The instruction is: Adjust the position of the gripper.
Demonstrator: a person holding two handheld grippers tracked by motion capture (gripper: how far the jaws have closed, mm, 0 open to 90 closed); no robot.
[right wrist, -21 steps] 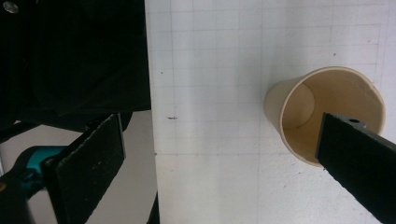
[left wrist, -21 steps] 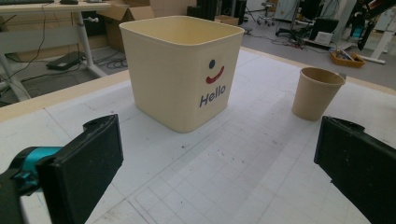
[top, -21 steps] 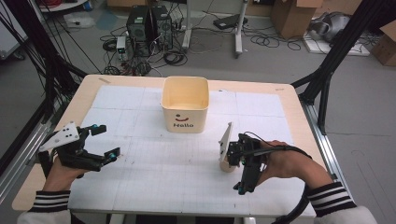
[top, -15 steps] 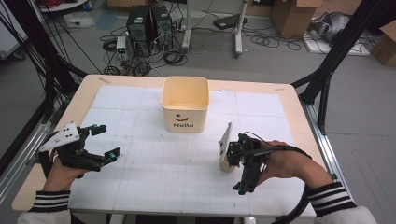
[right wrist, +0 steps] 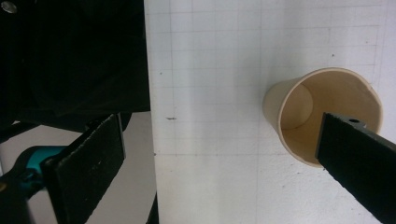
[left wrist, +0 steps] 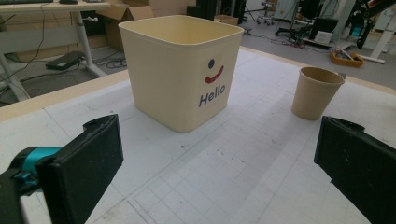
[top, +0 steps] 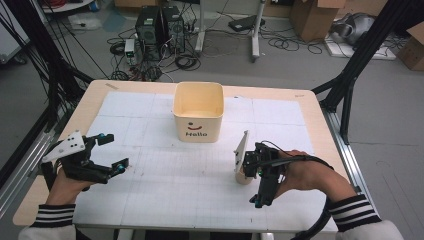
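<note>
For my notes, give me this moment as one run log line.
left gripper: open, idle | right gripper: open, above paper cup | cup: upright, empty | tub: behind

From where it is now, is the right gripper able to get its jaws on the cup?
Probably yes. The right gripper is open and hangs just over the cup, which stands upright on the mat with nothing beside it. One jaw already lies across the rim in the right gripper view.
</note>
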